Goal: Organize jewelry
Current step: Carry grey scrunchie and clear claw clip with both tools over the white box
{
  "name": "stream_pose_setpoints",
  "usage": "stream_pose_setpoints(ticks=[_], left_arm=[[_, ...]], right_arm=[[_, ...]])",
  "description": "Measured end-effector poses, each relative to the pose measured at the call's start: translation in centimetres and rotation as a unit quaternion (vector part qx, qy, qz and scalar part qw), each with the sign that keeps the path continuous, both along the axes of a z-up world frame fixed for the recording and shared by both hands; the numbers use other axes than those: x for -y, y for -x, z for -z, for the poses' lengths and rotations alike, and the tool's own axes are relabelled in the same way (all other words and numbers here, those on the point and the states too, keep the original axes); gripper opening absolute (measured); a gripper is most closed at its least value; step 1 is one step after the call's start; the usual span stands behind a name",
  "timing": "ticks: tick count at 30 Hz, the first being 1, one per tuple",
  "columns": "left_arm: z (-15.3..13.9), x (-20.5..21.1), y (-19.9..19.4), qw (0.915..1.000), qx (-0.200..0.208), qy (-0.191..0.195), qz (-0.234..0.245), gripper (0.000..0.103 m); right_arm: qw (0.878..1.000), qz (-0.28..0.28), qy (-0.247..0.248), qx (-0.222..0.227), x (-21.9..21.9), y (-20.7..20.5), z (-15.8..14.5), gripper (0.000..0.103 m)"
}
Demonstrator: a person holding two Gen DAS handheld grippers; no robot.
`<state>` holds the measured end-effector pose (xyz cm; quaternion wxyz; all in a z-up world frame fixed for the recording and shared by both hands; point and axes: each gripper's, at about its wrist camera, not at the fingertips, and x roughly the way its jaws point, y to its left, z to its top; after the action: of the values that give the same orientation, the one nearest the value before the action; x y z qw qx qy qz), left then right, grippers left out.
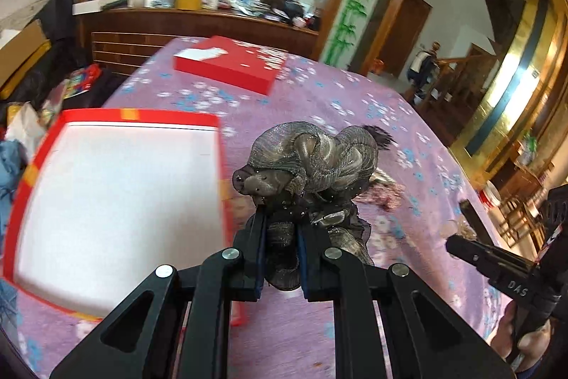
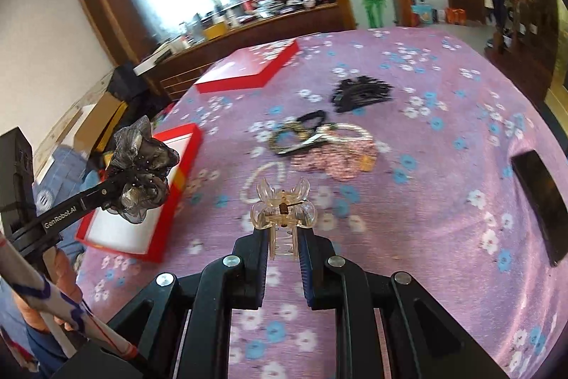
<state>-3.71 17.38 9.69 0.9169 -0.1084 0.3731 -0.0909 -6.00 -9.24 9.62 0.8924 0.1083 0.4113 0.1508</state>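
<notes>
Left gripper (image 1: pixel 280 238) pinches grey fabric hair flower (image 1: pixel 305 166) beside open red box (image 1: pixel 117 201); right gripper (image 2: pixel 283 245) pinches clear claw clip (image 2: pixel 283 208), apparently above worktop (image 2: pixel 443 187).

Grey gauze hair flower (image 1: pixel 309 162): glittered, ruffled, held aloft just right of the open box. Clear plastic claw clip (image 2: pixel 283 212): upright, pinched by its handles above the table. Open red box (image 1: pixel 117 201): white interior, on the table. Red lid (image 2: pixel 248 68): flat, far side. Tangled bracelets and bead strings (image 2: pixel 319 144): heaped mid-table. Black hair clips (image 2: pixel 360 93): beyond them.
</notes>
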Motion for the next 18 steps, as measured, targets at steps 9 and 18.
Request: stream_pose_setpoints(ticks=[9,18], left_arm=[[0.9,-8.6,1.4,0.9961,-0.001,-0.013,-0.087,0.014],[1.8,-14.3,0.8,0.9912,-0.011,-0.012,-0.131,0.014]], right_arm=[[0.995,-0.095,0.010,-0.004,-9.6,-2.1,-0.2,0.017],[0.986,-0.163,0.019,-0.013,-19.0,-5.7,0.5,0.017]])
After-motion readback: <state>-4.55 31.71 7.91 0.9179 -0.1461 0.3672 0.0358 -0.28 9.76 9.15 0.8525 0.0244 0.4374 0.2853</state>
